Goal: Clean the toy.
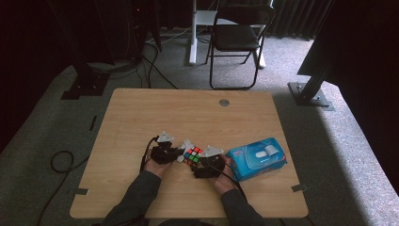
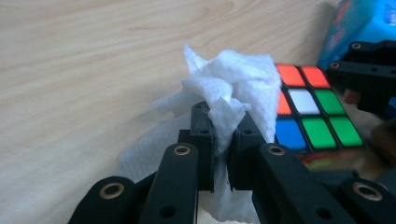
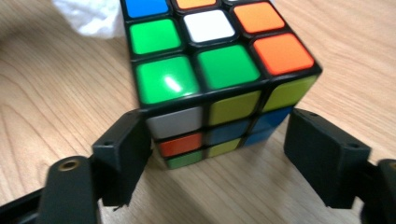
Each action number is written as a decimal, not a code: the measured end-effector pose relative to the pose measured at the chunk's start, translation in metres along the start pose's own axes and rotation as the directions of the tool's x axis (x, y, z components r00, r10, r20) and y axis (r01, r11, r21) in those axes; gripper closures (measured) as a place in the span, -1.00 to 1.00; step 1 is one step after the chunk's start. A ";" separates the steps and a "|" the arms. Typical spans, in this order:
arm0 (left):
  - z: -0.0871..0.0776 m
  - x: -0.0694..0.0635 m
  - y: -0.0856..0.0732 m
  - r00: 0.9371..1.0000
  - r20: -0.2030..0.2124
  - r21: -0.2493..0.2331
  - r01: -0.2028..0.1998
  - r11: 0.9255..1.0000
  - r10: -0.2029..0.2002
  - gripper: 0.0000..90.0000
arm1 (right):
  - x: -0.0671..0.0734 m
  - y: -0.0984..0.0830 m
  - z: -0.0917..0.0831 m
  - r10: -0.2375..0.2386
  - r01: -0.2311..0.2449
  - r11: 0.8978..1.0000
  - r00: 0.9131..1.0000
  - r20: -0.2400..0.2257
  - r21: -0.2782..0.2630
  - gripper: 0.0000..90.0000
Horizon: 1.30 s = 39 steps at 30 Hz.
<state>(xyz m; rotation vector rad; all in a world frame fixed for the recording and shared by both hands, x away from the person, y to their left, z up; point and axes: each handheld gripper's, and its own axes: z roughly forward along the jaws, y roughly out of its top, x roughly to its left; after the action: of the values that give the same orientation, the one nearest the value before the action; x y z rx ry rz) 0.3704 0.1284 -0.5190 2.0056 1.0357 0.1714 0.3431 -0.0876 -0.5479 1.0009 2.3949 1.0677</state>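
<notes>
White tissue (image 2: pixel 233 88) sits pinched in the left gripper (image 2: pixel 223 122), pressed against the left side of the puzzle cube (image 3: pixel 205 60). Around the cube's lower corner the right gripper (image 3: pixel 219 154) stands spread, with a gap at one jaw. Just right of the cube lies a blue wipes pack (image 1: pixel 256 158), and bare table (image 1: pixel 188 113) stretches beyond to the far edge.

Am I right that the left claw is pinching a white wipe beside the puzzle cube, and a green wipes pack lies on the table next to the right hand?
Not quite: the wipes pack is blue, not green, as the high view shows. The rest holds: the left claw pinches a white wipe beside the puzzle cube, and the pack lies on the table next to the right hand.
</notes>
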 end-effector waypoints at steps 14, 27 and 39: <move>0.004 -0.006 -0.011 0.999 0.045 0.003 0.017 1.000 -0.017 0.84 | -0.006 0.002 -0.018 0.078 -0.080 0.994 0.996 -0.033 -0.075 -0.06; 0.009 -0.007 -0.014 0.998 0.052 -0.006 0.042 0.999 -0.042 0.83 | -0.020 0.013 -0.031 0.221 -0.234 0.957 0.971 -0.089 -0.171 0.12; 0.010 -0.004 -0.012 0.999 0.034 -0.011 0.039 0.999 -0.038 0.83 | -0.036 0.015 -0.030 0.366 -0.379 0.910 0.925 -0.101 -0.168 0.22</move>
<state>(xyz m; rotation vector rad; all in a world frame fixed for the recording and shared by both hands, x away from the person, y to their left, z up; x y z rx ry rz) 0.3655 0.1223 -0.5330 1.9703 1.0490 0.1220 0.3587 -0.1217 -0.5166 1.4101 2.1506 1.4463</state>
